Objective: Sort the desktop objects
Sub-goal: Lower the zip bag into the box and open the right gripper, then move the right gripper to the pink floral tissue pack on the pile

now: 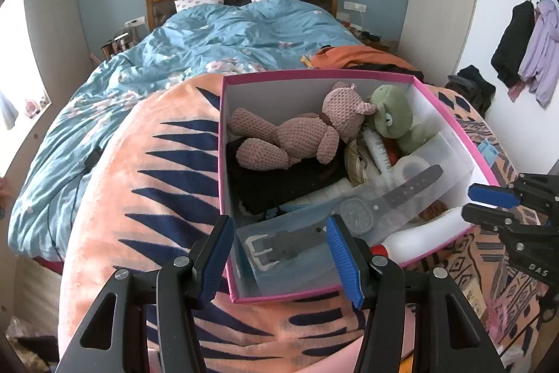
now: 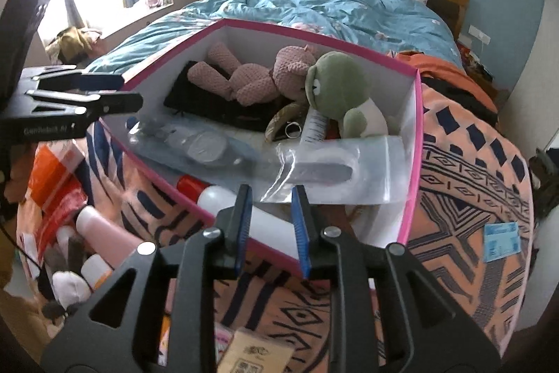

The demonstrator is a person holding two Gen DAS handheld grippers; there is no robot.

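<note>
A pink-rimmed box [image 1: 223, 135] [image 2: 414, 142] stands on the patterned blanket. Inside lie a pink knitted bear [image 1: 297, 131] [image 2: 244, 76], a green frog plush [image 1: 391, 117] [image 2: 335, 90], a dark pouch [image 1: 276, 184] and a grey watch in a clear plastic bag [image 1: 356, 215] [image 2: 209, 145]. A white bottle with a red cap [image 1: 422, 236] [image 2: 223, 201] lies at the box's near wall. My left gripper [image 1: 279, 254] is open and empty above the box's near corner. My right gripper [image 2: 270, 226] is open and empty over the box's edge and the bottle; it shows in the left wrist view [image 1: 489, 205].
The box sits on an orange and navy blanket [image 1: 146, 198] over a bed with a blue duvet [image 1: 209, 37]. Bottles and packets [image 2: 91, 233] lie beside the box. A blue card [image 2: 501, 242] lies on the blanket. A paper packet [image 2: 255, 355] lies below my right gripper.
</note>
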